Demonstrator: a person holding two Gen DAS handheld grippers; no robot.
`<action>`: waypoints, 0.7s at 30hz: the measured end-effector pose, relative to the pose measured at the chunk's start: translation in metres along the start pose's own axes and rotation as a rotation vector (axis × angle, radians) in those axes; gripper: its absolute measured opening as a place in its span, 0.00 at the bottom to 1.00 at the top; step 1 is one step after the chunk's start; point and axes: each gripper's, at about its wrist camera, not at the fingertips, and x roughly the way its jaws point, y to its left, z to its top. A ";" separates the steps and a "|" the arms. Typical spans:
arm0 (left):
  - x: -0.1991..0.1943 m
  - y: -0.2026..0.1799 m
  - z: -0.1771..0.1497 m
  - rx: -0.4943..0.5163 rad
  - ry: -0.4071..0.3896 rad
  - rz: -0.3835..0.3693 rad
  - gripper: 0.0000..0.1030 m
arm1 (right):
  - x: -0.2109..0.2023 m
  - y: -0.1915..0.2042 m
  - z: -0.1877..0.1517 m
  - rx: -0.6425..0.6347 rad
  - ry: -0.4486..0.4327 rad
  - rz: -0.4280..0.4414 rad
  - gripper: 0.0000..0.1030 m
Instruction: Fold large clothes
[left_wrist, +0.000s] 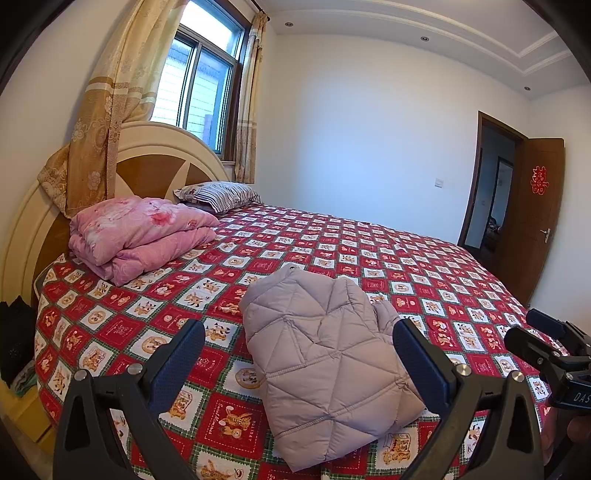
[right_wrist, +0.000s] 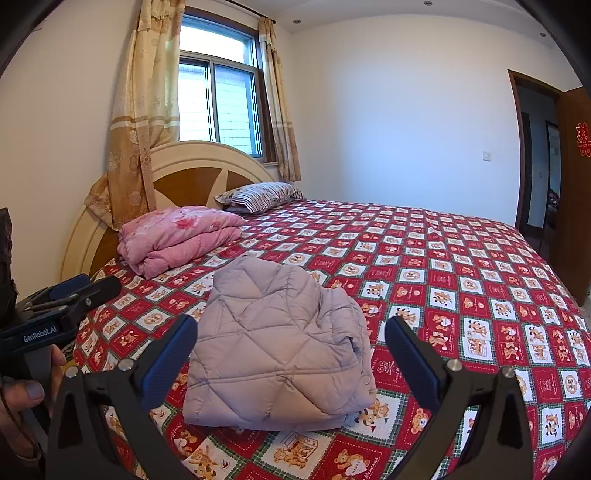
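Note:
A pale lilac quilted puffer jacket (left_wrist: 325, 365) lies folded into a compact bundle near the front edge of the bed; it also shows in the right wrist view (right_wrist: 273, 350). My left gripper (left_wrist: 299, 354) is open and empty, held above and in front of the jacket, apart from it. My right gripper (right_wrist: 291, 347) is open and empty too, at a similar distance. The right gripper shows at the right edge of the left wrist view (left_wrist: 546, 343). The left gripper shows at the left edge of the right wrist view (right_wrist: 74, 295).
The bed has a red patterned bedspread (left_wrist: 369, 258). A folded pink quilt (left_wrist: 140, 236) and a striped pillow (left_wrist: 221, 195) lie by the headboard (left_wrist: 147, 155). An open brown door (left_wrist: 532, 218) is at the right. A window with curtains (left_wrist: 207, 85) is behind.

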 end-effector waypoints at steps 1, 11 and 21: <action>0.000 0.000 0.000 -0.001 0.001 -0.001 0.99 | 0.000 0.000 0.000 -0.002 0.000 -0.001 1.00; 0.001 -0.001 0.000 -0.003 0.005 -0.006 0.99 | -0.002 -0.001 0.002 -0.003 -0.006 -0.002 1.00; 0.002 0.000 0.000 -0.002 0.006 -0.006 0.99 | -0.005 -0.002 0.004 -0.010 -0.010 0.000 1.00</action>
